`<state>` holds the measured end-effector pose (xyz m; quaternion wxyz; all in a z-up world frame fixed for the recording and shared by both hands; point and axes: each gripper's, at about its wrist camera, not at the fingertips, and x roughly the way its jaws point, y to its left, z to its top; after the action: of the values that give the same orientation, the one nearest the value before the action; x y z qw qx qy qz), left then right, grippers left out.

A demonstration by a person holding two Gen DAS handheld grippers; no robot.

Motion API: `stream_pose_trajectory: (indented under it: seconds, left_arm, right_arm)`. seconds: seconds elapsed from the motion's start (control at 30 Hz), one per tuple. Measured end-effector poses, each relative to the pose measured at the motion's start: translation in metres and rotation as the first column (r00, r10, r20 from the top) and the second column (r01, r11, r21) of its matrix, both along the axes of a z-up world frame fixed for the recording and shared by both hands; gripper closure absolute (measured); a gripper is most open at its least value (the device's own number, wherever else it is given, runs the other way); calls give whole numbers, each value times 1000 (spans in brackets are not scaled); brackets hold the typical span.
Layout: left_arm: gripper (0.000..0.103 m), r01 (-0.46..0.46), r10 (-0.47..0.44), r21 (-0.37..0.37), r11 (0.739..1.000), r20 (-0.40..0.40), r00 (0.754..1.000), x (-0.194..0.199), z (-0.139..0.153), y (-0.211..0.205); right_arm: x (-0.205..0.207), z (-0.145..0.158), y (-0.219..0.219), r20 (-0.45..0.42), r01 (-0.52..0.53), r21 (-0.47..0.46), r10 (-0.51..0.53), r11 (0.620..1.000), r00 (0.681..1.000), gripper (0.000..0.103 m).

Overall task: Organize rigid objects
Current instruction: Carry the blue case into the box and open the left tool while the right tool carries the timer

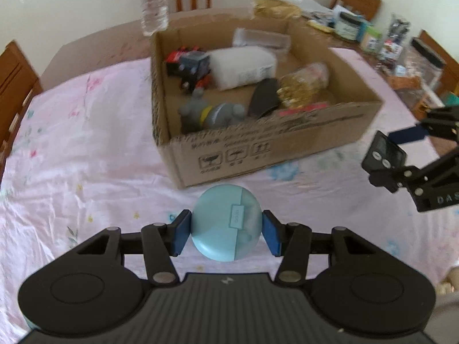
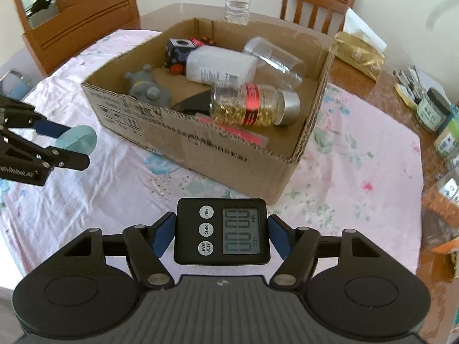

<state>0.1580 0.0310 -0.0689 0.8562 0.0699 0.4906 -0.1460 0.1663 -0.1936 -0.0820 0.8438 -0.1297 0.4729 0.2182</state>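
Pads of left gripper clamped on round blue case, one each side of its rim; smooth, light, likely slippery. Right gripper pinching timer at its side edges; stiff plastic, screen fragile. Both held just short of box, above tablecloth.

Black left gripper, blue pads — lettering seemingly white
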Motion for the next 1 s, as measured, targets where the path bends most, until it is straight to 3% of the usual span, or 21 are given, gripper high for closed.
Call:
stream_pose_trajectory:
  seconds: [0.17,0.37,0.53,0.83,0.97,1.0]
  left_arm:
    - [51,86,-86,-13,996,50,995,2,36,-8]
    - [51,131,-123,-46,990,156,980,27,63,-29]
    - [51,154,-143,-49,987,182,973,55,54,-47]
    - [50,151,-141,-65,986,144,979,73,25,-65]
    - [7,118,-106,-41,992,221,969,62,31,-60]
    - [6,108,-95,-38,993,249,964,58,34,-58]
  right_arm:
    - [-3,32,-5,44,-70,9,70,997,997,29]
    - [8,62,-10,121,-77,34,72,996,990,29]
    - [22,73,-14,157,-59,53,50,997,986,29]
    - [40,72,-18,155,-25,62,15,998,988,29]
    - [44,71,-17,150,-25,62,16,998,989,29]
    - [45,71,-17,149,-27,61,18,998,989,29]
